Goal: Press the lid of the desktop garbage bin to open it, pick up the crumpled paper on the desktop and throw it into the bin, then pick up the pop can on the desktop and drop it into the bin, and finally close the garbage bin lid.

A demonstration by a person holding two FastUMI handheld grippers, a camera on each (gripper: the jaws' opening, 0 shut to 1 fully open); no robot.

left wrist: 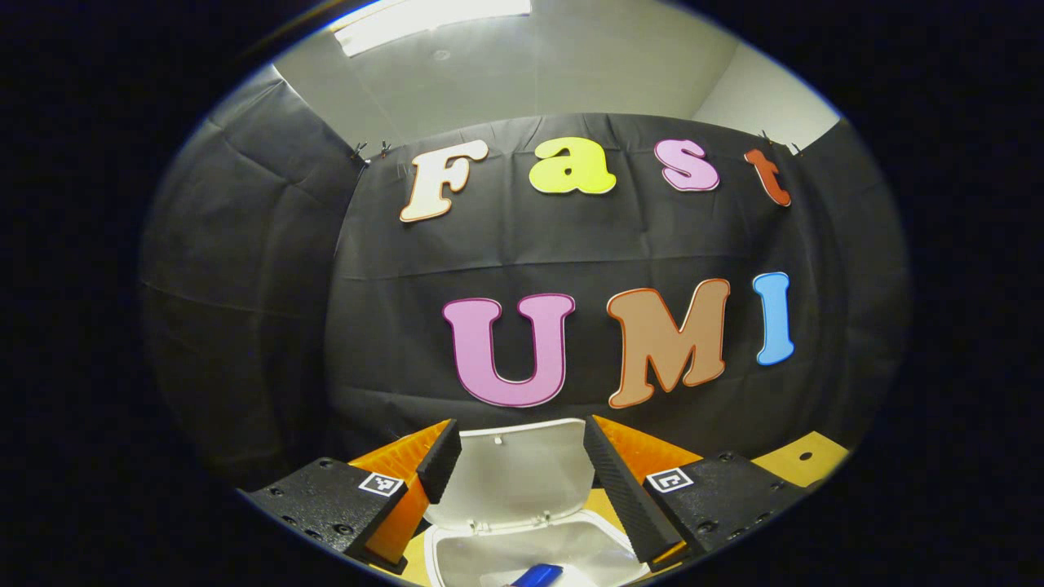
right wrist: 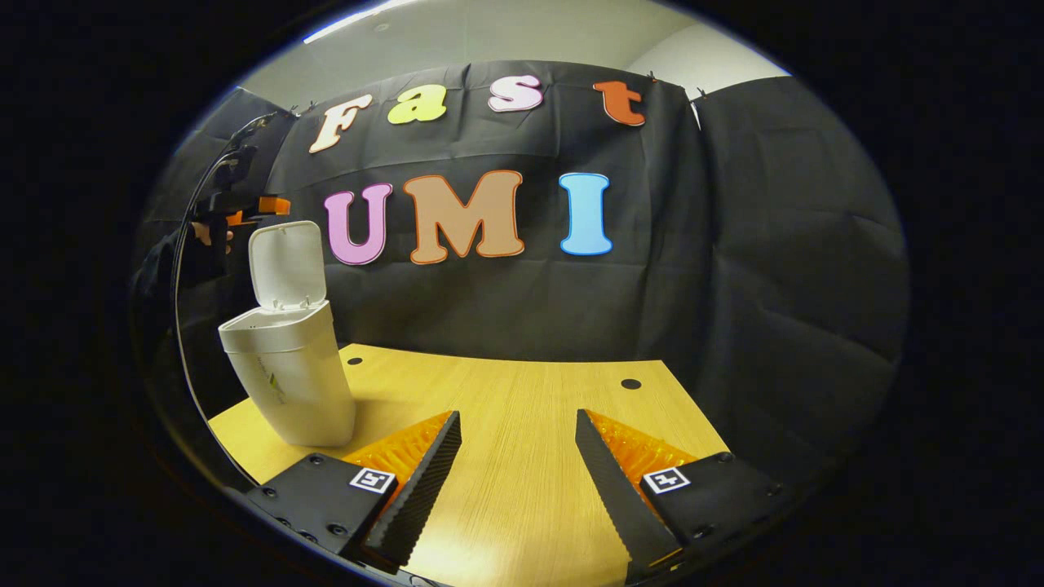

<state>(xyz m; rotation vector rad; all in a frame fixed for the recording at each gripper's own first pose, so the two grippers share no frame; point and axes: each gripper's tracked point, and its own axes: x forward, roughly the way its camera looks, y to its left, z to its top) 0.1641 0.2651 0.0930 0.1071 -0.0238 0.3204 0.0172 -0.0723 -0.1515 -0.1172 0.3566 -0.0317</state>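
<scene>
Left gripper (left wrist: 515, 465): I have it hanging above the garbage bin (left wrist: 457, 562), looking down over the opening. Its fingers stand spread wide with nothing between them.

Bin relative to left gripper: the mouth of the bin sits directly below and just ahead of my fingertips. The raised lid (left wrist: 514, 481) stands upright in the gap between the two fingers, its inner face turned toward me.

Pop can (left wrist: 534, 575): I see a blue rounded shape down inside the bin, below the left gripper, near the front edge of the opening. Most of it is cut off at the bottom, so I take it for the can but cannot make out more.

Right gripper (right wrist: 518, 440): I hold it low over the wooden desktop (right wrist: 522, 391), fingers parted, nothing clasped, only bare wood between them.

Bin relative to right gripper: in the right gripper view the white bin stands on the desktop ahead and well off to the left of my fingers, apart from them, lid tipped up and back.

Other gripper in the right gripper view: beyond the bin lid, up at the left, I can see the left gripper and a hand (right wrist: 214, 231) holding it, above the bin. It is too small there to judge its fingers.

Crumpled paper: I cannot tell where it lies.
</scene>
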